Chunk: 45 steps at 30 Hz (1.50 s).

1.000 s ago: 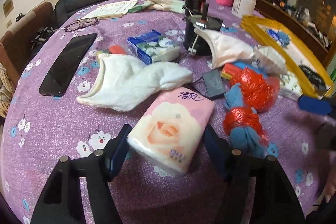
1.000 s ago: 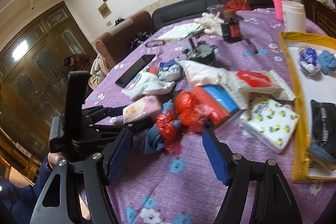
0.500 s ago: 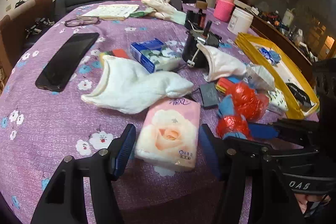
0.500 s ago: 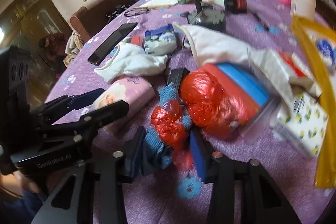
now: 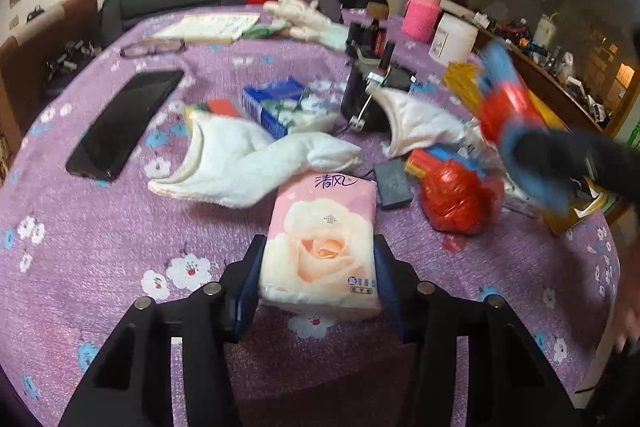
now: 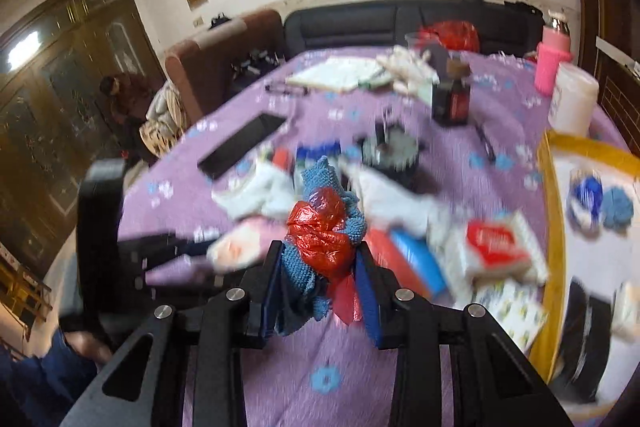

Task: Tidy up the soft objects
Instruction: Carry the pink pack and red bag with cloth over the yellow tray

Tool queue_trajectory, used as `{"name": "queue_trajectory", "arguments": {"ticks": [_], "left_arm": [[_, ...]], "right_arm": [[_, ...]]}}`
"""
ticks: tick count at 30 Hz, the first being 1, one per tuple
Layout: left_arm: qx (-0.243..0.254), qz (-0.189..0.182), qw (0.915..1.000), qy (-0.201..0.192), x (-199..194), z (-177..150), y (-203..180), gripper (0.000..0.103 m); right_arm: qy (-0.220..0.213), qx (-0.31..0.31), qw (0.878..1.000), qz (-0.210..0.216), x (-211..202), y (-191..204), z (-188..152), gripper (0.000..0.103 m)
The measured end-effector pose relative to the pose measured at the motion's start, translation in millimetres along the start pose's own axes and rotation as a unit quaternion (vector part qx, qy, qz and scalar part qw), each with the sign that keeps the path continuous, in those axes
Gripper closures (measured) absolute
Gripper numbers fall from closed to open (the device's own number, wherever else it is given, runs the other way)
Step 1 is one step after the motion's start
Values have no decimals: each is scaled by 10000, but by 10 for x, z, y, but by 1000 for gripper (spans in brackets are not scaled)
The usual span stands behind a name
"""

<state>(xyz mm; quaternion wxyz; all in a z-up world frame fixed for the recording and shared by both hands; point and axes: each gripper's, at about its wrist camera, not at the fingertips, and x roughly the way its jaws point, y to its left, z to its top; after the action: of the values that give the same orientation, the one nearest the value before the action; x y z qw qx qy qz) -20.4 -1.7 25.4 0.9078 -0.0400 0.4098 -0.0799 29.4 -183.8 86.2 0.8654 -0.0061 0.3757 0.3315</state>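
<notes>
My left jaws point(image 5: 318, 273) have just been closing on the pink tissue pack point(image 5: 320, 247) near the surface's near edge; my right jaws point(image 6: 320, 291) clamp the blue-and-red bundle point(image 6: 324, 227), raised for the yellow tray point(image 6: 550, 227).

Motion blur smears the right tool point(image 5: 532, 151) and its blue-and-red bundle point(image 5: 506, 99) at right; a hand point(image 5: 626, 323) is cut off at the right edge.
</notes>
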Motion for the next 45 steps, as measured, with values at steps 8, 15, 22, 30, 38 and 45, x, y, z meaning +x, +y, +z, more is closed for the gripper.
{"name": "queue_trajectory", "arguments": {"ticks": [8, 15, 22, 30, 38, 45], "left_arm": [[70, 18, 9994, -334, -283, 57, -229, 53], [311, 43, 9978, -576, -300, 418, -685, 53], [610, -110, 9961, -635, -17, 774, -1279, 53], [1011, -474, 9928, -437, 305, 1003, -1895, 53], [1195, -939, 9874, -437, 541, 1194, -2459, 53], [1516, -923, 9840, -135, 962, 1071, -2793, 53]], "right_arm": [[-610, -114, 9980, 89, -62, -171, 558, 66], [-863, 622, 9932, 467, -147, -877, 497, 66], [-1103, 1334, 9835, 535, -427, -1536, 490, 66], [-1755, 1985, 9642, -116, -1000, -2153, 462, 66], [-2001, 2551, 9442, -584, -1253, -2565, 325, 66], [-1687, 2847, 9380, -1028, -1115, -2821, 260, 66]]}}
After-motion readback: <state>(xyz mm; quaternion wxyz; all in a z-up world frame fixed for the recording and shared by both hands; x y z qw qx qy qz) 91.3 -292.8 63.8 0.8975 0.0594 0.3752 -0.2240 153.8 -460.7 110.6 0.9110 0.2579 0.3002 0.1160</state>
